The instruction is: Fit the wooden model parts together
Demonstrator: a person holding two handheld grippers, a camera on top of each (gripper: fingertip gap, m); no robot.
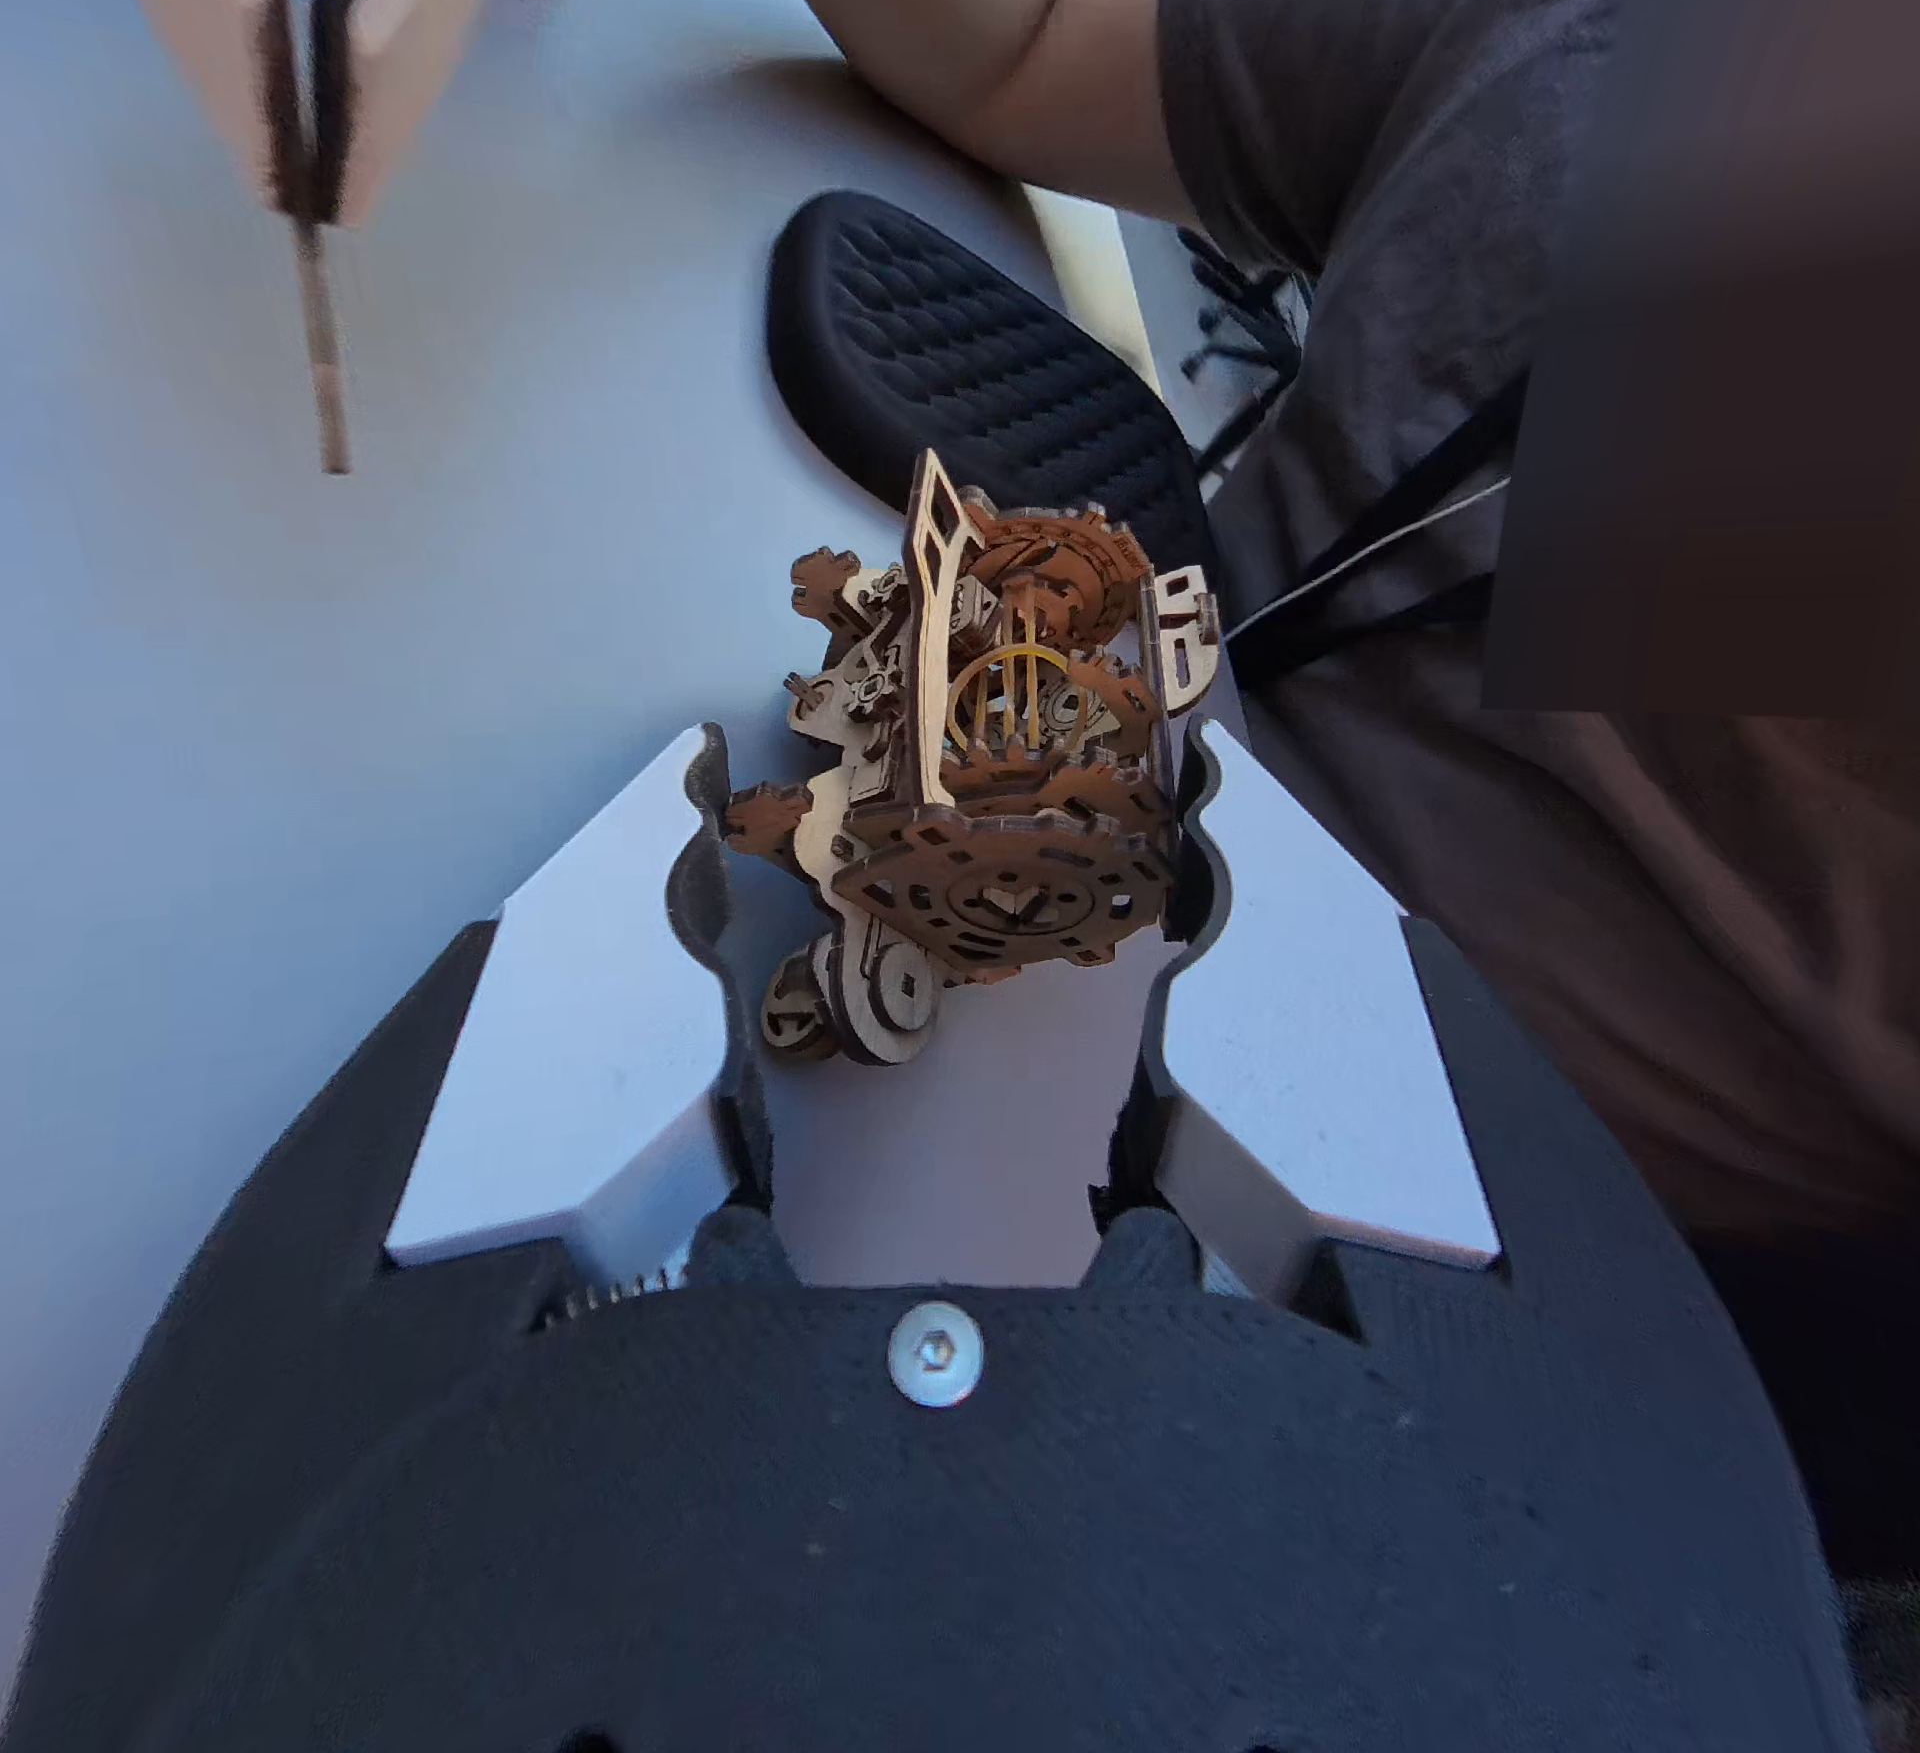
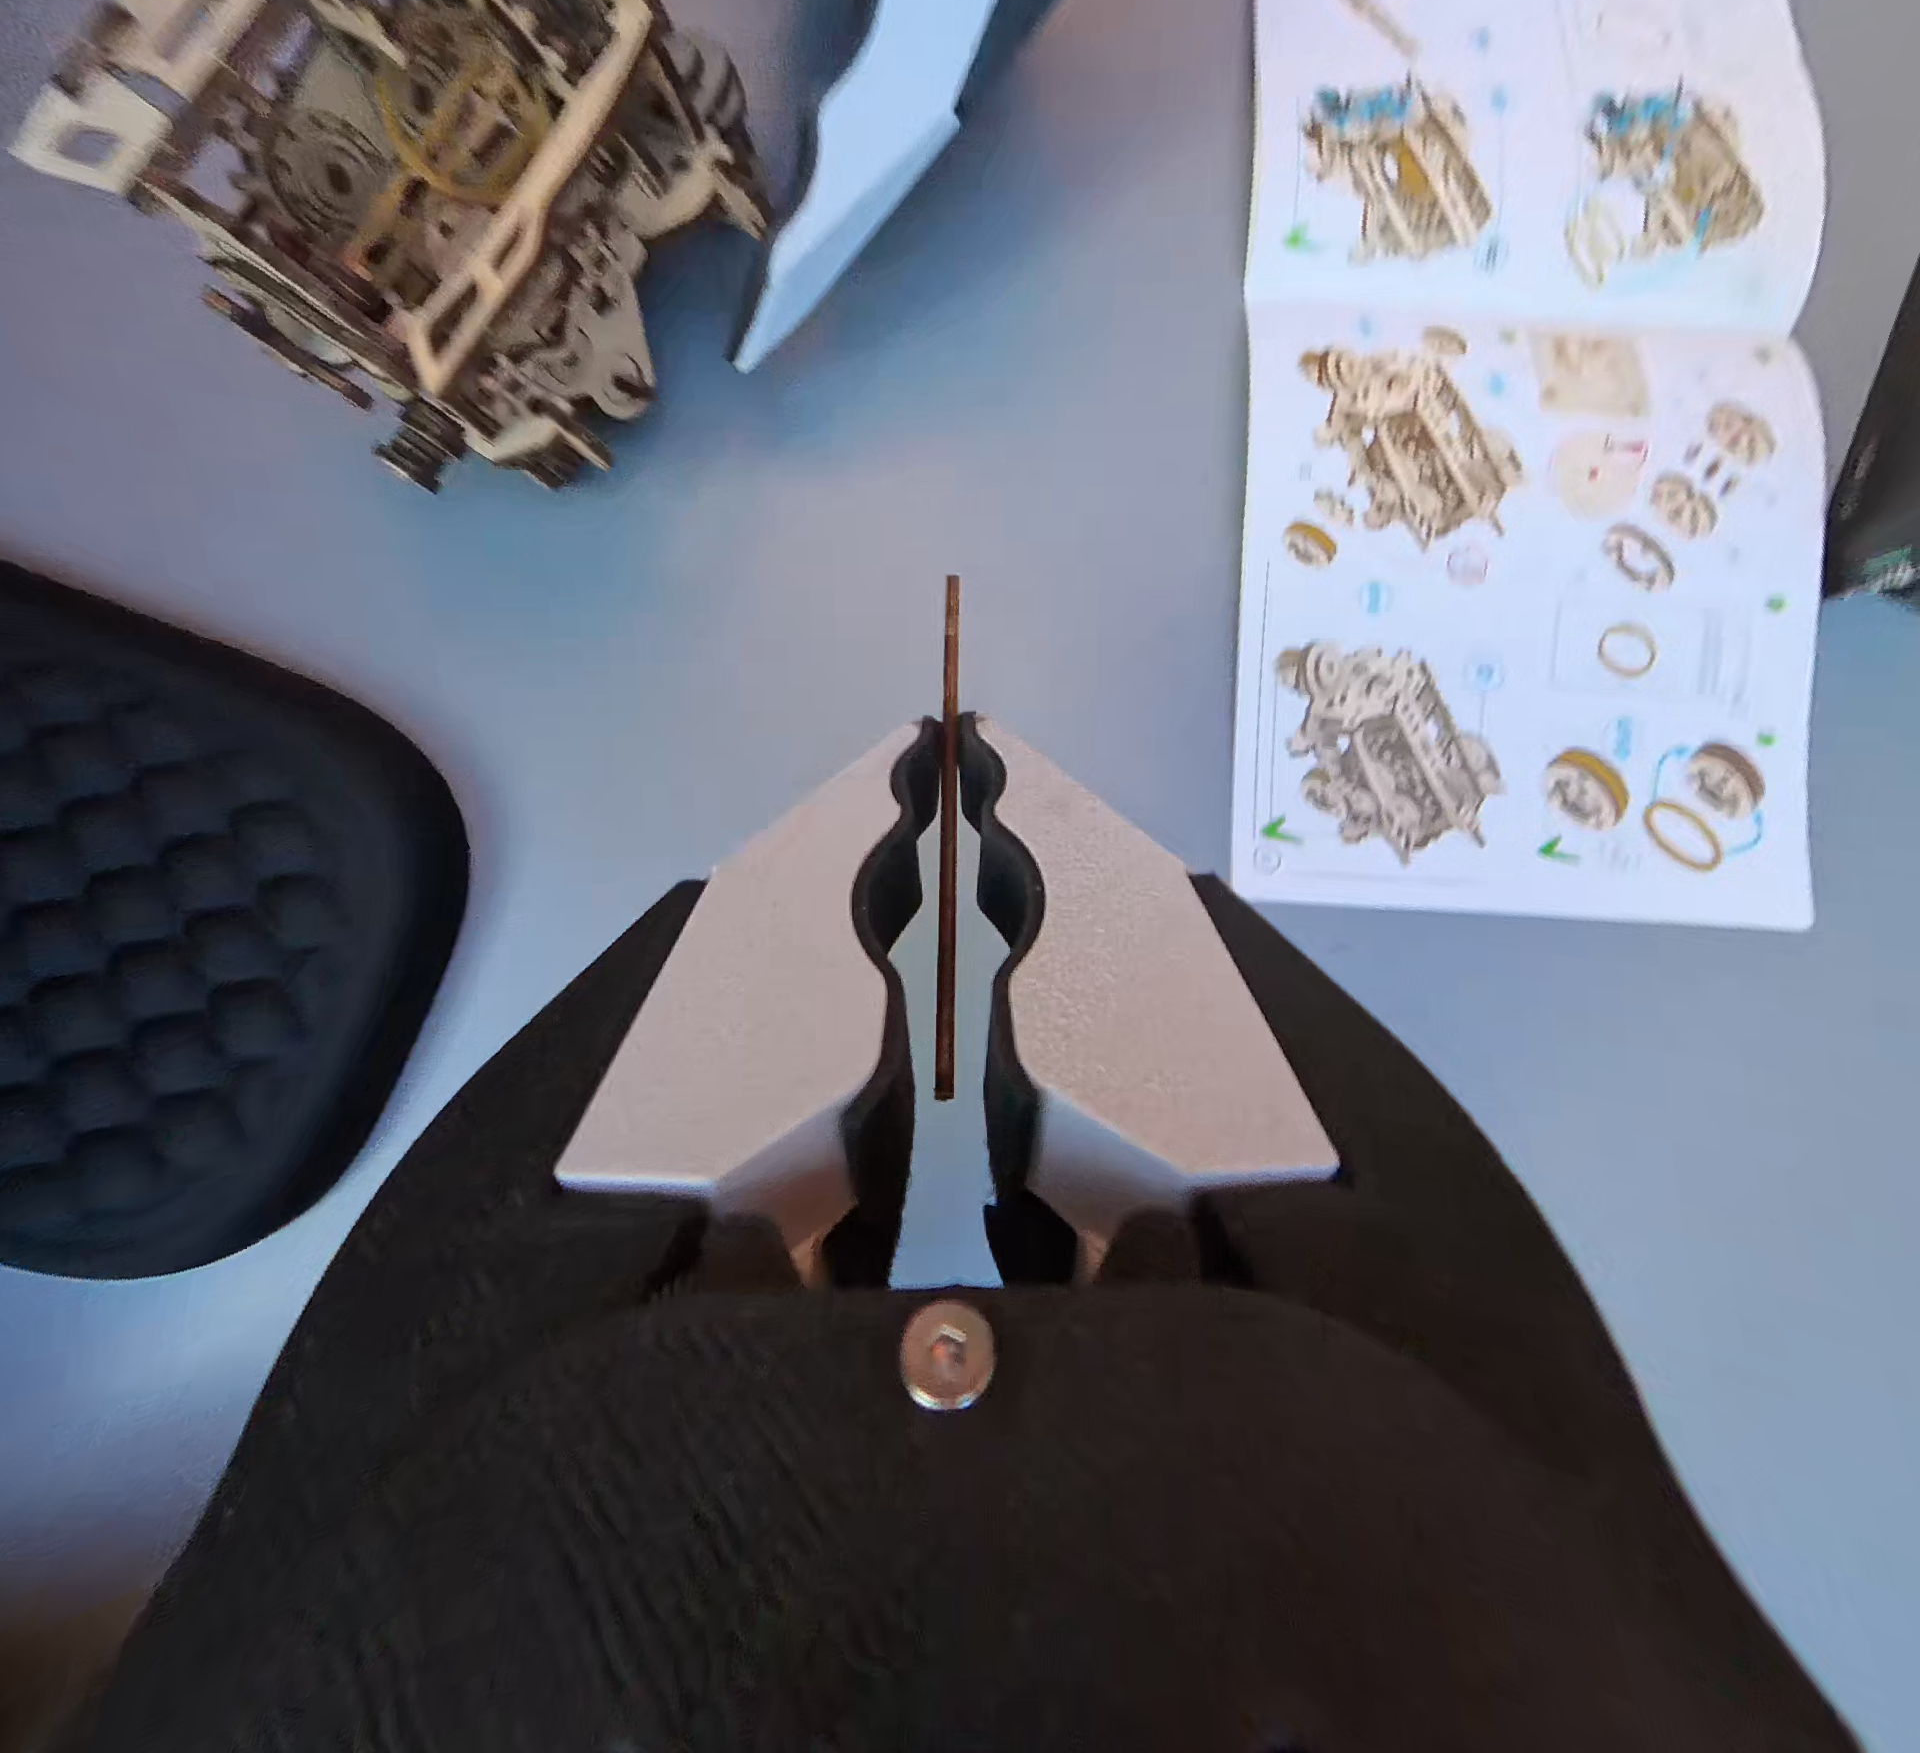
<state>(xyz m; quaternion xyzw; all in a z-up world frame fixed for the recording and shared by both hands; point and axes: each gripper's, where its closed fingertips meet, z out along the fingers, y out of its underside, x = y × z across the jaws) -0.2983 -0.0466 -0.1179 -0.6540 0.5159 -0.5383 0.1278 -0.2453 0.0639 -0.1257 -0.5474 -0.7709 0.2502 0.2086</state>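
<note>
Right gripper [image 2: 951, 727] pinched a thin wooden stick [image 2: 950, 654], ready to fit, while left gripper [image 1: 951, 768], wide open, steadied the wooden model [image 1: 997, 768].

Your wooden model [image 1: 997, 768] is matt laser-cut plywood with dark scorched edges; the counter [image 2: 1039, 456] is smooth and matt, the booklet [image 2: 1527, 373] paper, the black pad [image 2: 187, 924] honeycomb-textured.

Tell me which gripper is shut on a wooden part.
The right gripper: its fingertips pinch a thin wooden strip edge-on. The left gripper stands wide around the wooden model on the table.
</note>
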